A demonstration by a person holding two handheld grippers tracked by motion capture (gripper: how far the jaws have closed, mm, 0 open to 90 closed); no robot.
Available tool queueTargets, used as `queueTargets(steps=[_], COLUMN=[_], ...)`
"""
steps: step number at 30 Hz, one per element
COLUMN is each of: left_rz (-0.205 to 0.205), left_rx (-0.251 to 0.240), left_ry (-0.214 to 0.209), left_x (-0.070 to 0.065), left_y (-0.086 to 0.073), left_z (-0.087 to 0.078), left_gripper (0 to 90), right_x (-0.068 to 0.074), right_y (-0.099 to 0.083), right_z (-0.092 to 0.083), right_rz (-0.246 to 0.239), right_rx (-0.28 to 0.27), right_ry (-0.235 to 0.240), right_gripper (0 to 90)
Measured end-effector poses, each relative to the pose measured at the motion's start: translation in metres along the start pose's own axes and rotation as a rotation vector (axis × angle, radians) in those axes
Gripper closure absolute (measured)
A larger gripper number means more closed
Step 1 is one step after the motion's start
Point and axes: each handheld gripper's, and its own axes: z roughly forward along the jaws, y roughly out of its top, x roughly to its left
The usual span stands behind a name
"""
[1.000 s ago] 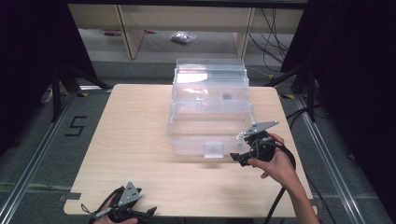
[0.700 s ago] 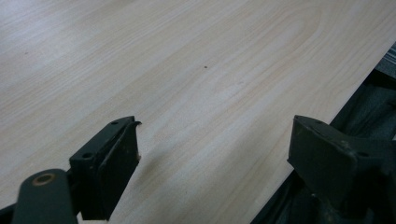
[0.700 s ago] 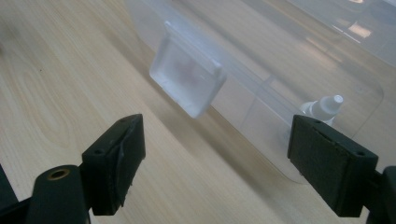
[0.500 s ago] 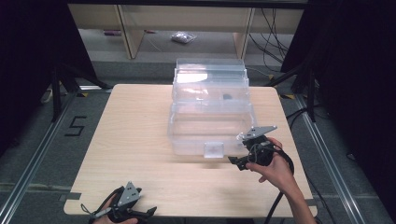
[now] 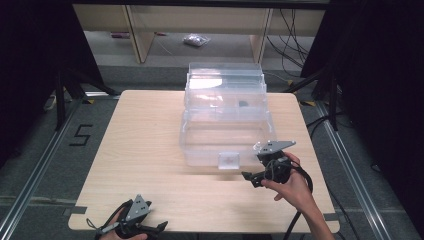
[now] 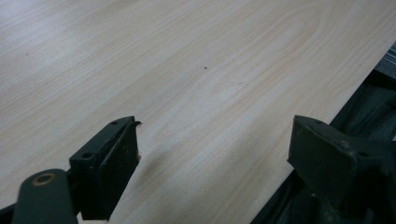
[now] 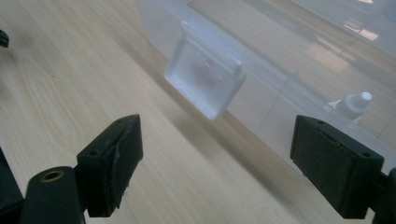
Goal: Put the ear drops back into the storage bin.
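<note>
A clear plastic storage box [image 5: 225,120] stands on the far half of the pale wooden desk [image 5: 145,150], its lid thrown back so the open tub faces up. On the tub's near wall hangs a small frosted latch [image 5: 229,160], tilted outward from the rim.

The right claw [image 5: 251,179] sits low over the desk just beside the box's near right corner, held in the person's right hand [image 5: 290,187], with its grey three-cornered plate [image 5: 272,146] on top. In the right gripper view the right claw's two black jaws are spread wide and grip nothing; the latch [image 7: 205,84] lies ahead of them, nearer the left jaw, not touched by either. Through the clear wall in that view a small white-capped bottle [image 7: 353,103] shows inside the tub.

The left claw [image 5: 156,229] rests at the near left edge of the desk, well apart from the box. In the left gripper view its jaws are also spread wide, with bare wood [image 6: 196,84] between them and the desk's edge running under the right jaw.

Beyond the desk, a small bag [image 5: 196,40] lies on the floor between the legs of a shelf.
</note>
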Motion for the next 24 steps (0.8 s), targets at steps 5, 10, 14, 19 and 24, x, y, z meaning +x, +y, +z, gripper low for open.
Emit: queueTargets(steps=[5,10,14,19,24], left_rz=[0.003,0.005,0.002,0.003,0.007], left_rx=[0.0,-0.002,0.0,0.0,-0.001], left_ry=[0.001,0.003,0.0,-0.001,0.008], left_x=[0.0,0.0,0.0,0.0,0.0], left_y=[0.0,0.0,0.0,0.0,0.0], left_z=[0.0,0.0,0.0,0.0,0.0], left_gripper=[15.6,15.6,15.6,15.6,15.6], right_x=[0.005,0.01,0.015,0.021,0.027], right_y=[-0.005,-0.011,-0.015,-0.021,-0.025], right_z=[0.003,0.008,0.011,0.017,0.023], right_rz=[-0.015,-0.001,0.002,0.004,-0.007], right_rx=[0.007,-0.002,-0.016,-0.014,0.006], right_ry=[0.0,0.003,-0.018,-0.005,0.02], right_gripper=[17.9,17.8,17.8,17.4,17.1])
